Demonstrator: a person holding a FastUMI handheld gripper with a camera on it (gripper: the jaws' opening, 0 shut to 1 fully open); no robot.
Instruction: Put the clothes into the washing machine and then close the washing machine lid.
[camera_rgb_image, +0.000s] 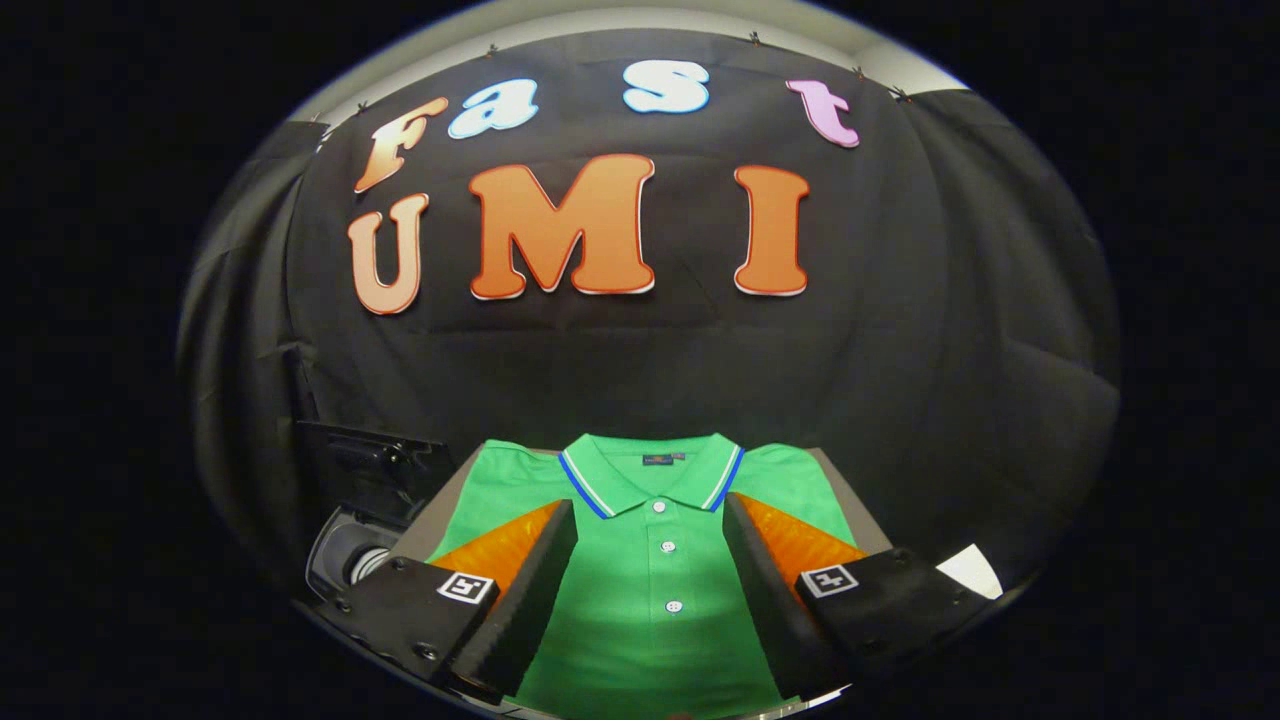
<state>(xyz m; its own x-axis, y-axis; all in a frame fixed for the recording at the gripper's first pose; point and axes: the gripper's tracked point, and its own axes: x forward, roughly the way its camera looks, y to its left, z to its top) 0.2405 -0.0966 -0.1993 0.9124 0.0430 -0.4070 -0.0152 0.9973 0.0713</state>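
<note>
Gripper view: looked forward and down along two fingers onto a folded shirt.
Gripper (650, 515): spread wide open, nothing held, both fingers apart from each other with bare cloth showing between them.
Left finger (525, 590): hung over the left half of the shirt; touching or just above it, could not be told.
Right finger (775, 590): hung over the right half of the shirt, likewise unclear whether touching.
Shirt (650, 570): green polo, folded flat, front up, collar at the far end, placket with three white buttons running between the fingers.
Collar (650, 470): green with blue and white trim, just beyond the fingertips.
Table (440, 510): grey surface under the shirt, edges seen at the left and right of the cloth.
Washing machine (350, 560): dark body with a round opening, near left of the table, beside the left finger.
Lid (365, 460): dark panel, raised above the opening, at the far left of the shirt.
Wall (640, 370): black cloth, hung behind the table.
</note>
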